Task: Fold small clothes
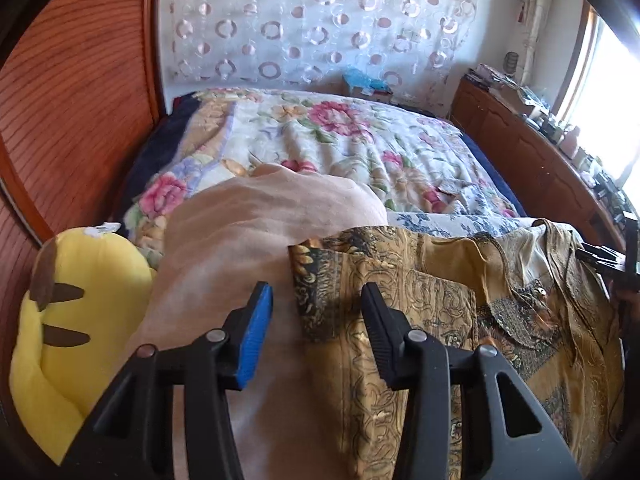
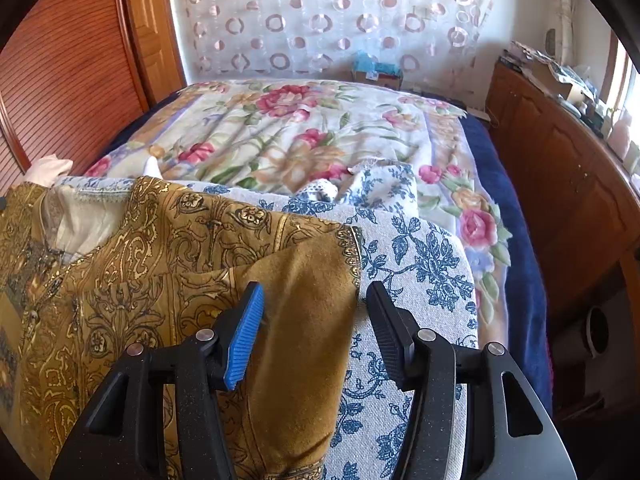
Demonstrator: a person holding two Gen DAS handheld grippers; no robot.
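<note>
While tilted down over the shirt (image 1: 420,300), left tongs (image 1: 316,320) spread, pinching nothing; below the gap, the shirt's folded left edge and, beside it, a pink cloth (image 1: 224,240). Blue pad over the pink cloth, black finger over the gold print. Right tongs (image 2: 314,320) likewise spread, astride a turned-over plain mustard sleeve; a strip of blue-flowered cloth (image 2: 420,264) showing between sleeve and black finger, so no pinch there either. Shirt lying flat at the near end of the bed, collar away from the tongs, partly on the pink cloth, partly on the blue-flowered one. Left of the pink cloth, touching it, a yellow plush (image 1: 80,300) with brown stripes. Beyond, a flowered quilt (image 1: 340,140) across the bed. Further out: a slatted wooden wardrobe (image 1: 72,100) on the left, a ringed curtain (image 1: 320,20) behind, a cluttered cabinet (image 2: 560,180) on the right under a bright window.
</note>
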